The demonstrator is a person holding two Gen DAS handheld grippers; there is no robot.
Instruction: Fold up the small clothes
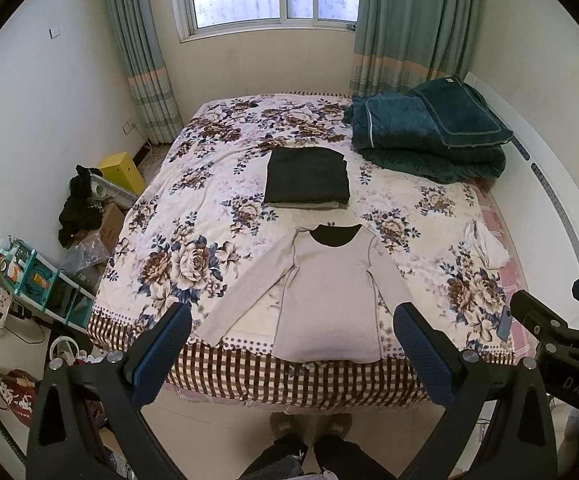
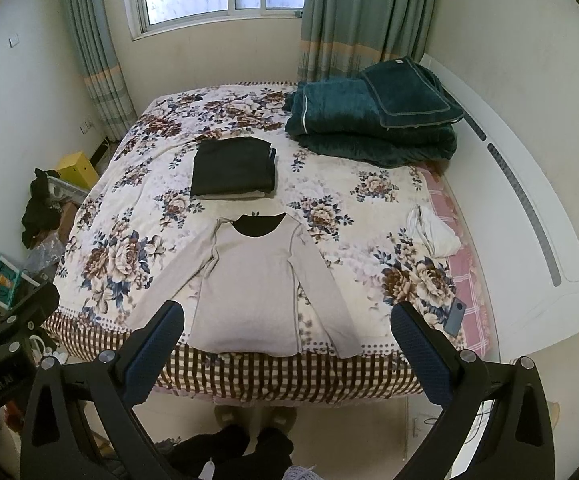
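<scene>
A light grey long-sleeved top (image 1: 325, 296) (image 2: 249, 284) lies flat on the floral bedspread, neck away from me, hem at the near bed edge, both sleeves spread out. Beyond it sits a folded dark garment stack (image 1: 307, 176) (image 2: 233, 168). A crumpled white garment (image 1: 485, 244) (image 2: 433, 230) lies near the right side of the bed. My left gripper (image 1: 295, 328) is open and empty, held above the near bed edge over the top's hem. My right gripper (image 2: 287, 328) is open and empty, also above the hem. Each gripper shows at the other view's edge.
A folded teal blanket with a pillow (image 1: 429, 132) (image 2: 373, 116) sits at the bed's far right. A phone (image 2: 455, 316) lies near the right front corner. Clutter, a yellow box (image 1: 121, 168) and a shelf (image 1: 45, 284) fill the floor on the left. A white headboard (image 2: 529, 220) runs along the right.
</scene>
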